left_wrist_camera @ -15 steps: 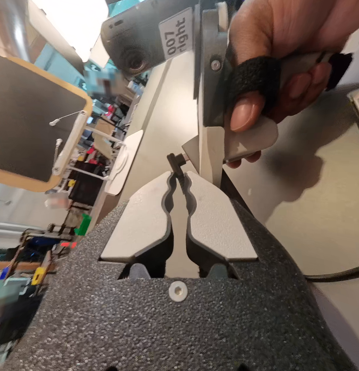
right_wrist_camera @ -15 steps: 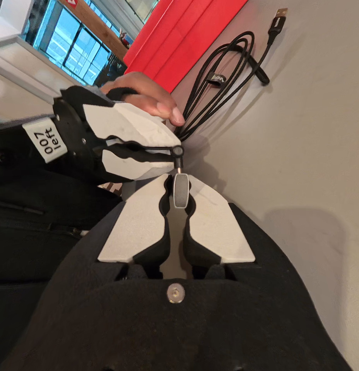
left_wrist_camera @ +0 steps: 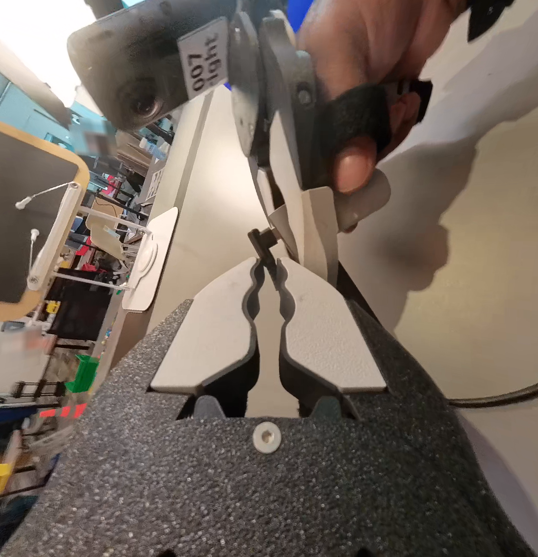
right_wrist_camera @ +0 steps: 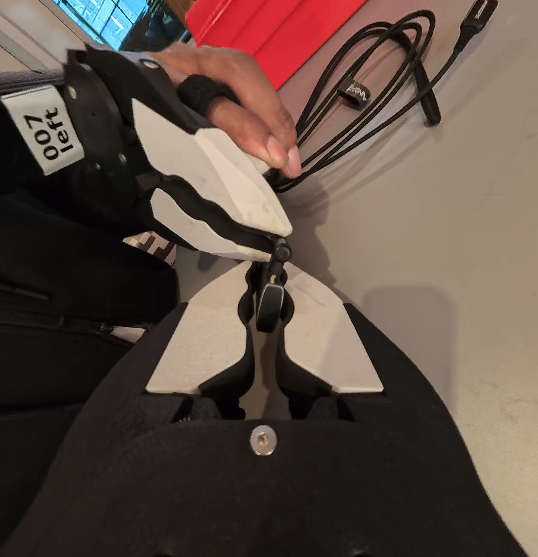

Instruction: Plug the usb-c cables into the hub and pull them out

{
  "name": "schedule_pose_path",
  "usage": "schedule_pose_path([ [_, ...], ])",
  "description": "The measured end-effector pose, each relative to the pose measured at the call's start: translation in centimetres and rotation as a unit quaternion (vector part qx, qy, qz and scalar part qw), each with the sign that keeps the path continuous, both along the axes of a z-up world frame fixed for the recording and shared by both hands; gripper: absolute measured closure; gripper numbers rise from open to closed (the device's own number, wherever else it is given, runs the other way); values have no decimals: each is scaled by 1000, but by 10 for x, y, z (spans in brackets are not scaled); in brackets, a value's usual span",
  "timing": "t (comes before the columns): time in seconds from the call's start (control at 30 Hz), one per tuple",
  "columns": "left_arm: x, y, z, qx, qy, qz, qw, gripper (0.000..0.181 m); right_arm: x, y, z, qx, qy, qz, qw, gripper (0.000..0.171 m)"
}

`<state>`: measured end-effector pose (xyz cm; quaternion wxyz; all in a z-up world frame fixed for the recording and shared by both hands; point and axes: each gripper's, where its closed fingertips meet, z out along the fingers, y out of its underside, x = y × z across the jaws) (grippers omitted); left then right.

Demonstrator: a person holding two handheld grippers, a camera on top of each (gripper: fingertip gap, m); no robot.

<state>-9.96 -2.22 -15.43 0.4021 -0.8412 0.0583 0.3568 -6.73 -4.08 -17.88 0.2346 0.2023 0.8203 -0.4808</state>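
My left gripper (left_wrist_camera: 269, 266) is shut on a black right-angle USB-C plug (left_wrist_camera: 259, 239); its short cable end sits between the fingertips. My right gripper (right_wrist_camera: 268, 266) is shut on a slim dark grey hub (right_wrist_camera: 270, 310), seen end-on and slightly tilted. In the right wrist view the left gripper (right_wrist_camera: 276, 245) comes in from the left and holds the plug (right_wrist_camera: 282, 252) right at the hub's far end. I cannot tell if the plug is seated. In the left wrist view the right gripper (left_wrist_camera: 292, 244) hangs from above, held by a hand (left_wrist_camera: 367, 45).
A coiled black cable (right_wrist_camera: 367, 90) with a strap lies on the grey table (right_wrist_camera: 442, 271) behind, beside a red box (right_wrist_camera: 276, 36). Another black cable (left_wrist_camera: 502, 394) runs off at the right. A white plate (left_wrist_camera: 150, 259) sits at the table edge.
The grippers have closed in on each other. The gap with the bare metal tip between plug and hub is gone. The hub now sits tilted in my right gripper.
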Motion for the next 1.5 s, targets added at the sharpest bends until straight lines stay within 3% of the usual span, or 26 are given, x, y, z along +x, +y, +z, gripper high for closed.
schedule_pose_path([
  [0.03,0,-1,1,22,-14,7,1000,172,0,-1,1,-3,6,-4,1000,160],
  [0.4,-7,-15,-5,65,-53,67,994,173,0,5,-3,-3,-1,-56,998,148],
  [0.77,9,-9,0,89,-129,22,987,172,-4,5,12,-62,-11,-71,995,159],
  [1.0,15,-21,18,164,-269,-18,949,165,-1,2,18,-54,6,-50,997,160],
  [1.1,10,-22,32,205,-304,-16,930,175,-1,-1,19,-48,12,-43,998,160],
  [1.3,14,-17,23,155,-367,-14,917,181,0,-5,21,-34,29,-29,999,160],
  [1.5,14,-16,24,164,-419,-20,893,171,1,-5,22,-21,43,-21,999,160],
])
